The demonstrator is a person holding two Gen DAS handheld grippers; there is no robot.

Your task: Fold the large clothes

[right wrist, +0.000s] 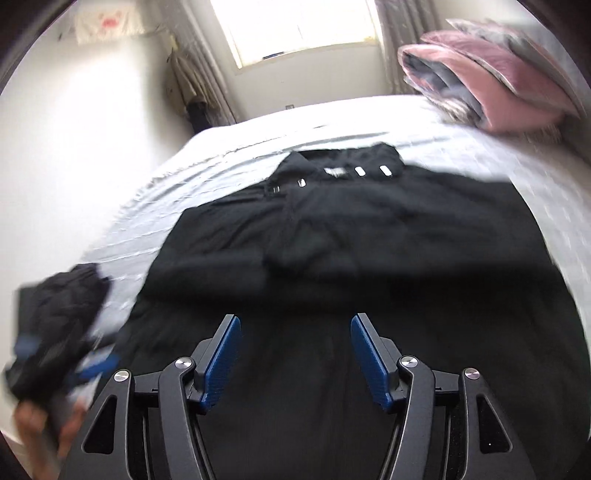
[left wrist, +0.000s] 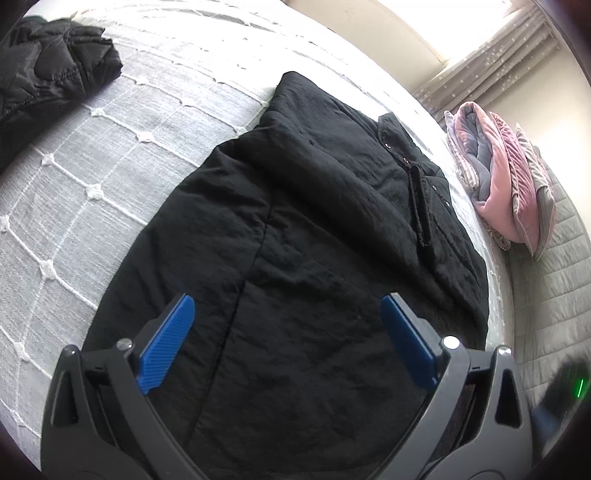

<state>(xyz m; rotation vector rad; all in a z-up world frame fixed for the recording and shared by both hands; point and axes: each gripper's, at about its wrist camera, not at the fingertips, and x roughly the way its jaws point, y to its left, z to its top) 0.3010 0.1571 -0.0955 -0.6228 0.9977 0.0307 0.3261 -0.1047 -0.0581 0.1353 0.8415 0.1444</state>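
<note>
A large black padded coat [left wrist: 303, 236] lies flat on the bed, partly folded, with its snap placket [left wrist: 419, 199] toward the far right. It also shows in the right wrist view [right wrist: 351, 243], collar end far, blurred by motion. My left gripper [left wrist: 288, 306] is open and empty, just above the coat's near part. My right gripper [right wrist: 295, 325] is open and empty over the coat's near hem. My left gripper [right wrist: 85, 369] and the hand holding it show blurred at the lower left of the right wrist view.
A white-grey quilted bedspread [left wrist: 110, 155] covers the bed. A second black quilted garment [left wrist: 48, 62] lies bunched at the far left. Folded pink and grey bedding [left wrist: 506, 184] sits by the headboard, also in the right wrist view [right wrist: 495, 85]. A window [right wrist: 299, 26] is beyond.
</note>
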